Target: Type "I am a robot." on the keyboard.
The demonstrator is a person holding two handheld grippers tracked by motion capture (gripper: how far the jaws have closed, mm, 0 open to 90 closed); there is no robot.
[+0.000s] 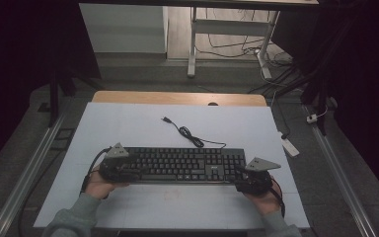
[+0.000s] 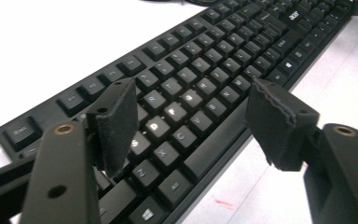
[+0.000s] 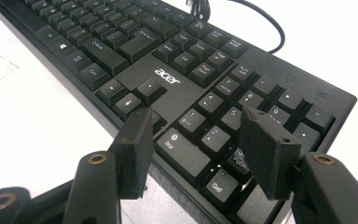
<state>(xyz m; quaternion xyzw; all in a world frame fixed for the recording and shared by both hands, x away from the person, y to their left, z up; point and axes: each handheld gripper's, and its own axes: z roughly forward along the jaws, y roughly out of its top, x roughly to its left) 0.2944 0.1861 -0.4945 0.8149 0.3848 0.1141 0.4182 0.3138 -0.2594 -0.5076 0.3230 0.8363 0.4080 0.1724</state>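
A black Acer keyboard [image 1: 177, 163] lies across the near half of the white table top [image 1: 128, 128]. Its cable [image 1: 187, 132] coils behind it and ends in a loose plug [image 1: 166, 119]. My left gripper [image 1: 116, 165] is over the keyboard's left end. In the left gripper view the left gripper [image 2: 193, 123] stands open above the letter keys [image 2: 186, 100], one pad over the keys and the other above the front edge. My right gripper [image 1: 251, 180] is at the right end. In the right gripper view the right gripper [image 3: 200, 149] is open over the number pad [image 3: 214, 135], gripping nothing.
A wooden strip [image 1: 177, 97] borders the table's far edge. On the floor to the right lies a white power strip [image 1: 289, 146] with cables. White desk legs [image 1: 192, 44] stand farther back. Metal rails [image 1: 29, 168] run along both sides of the table.
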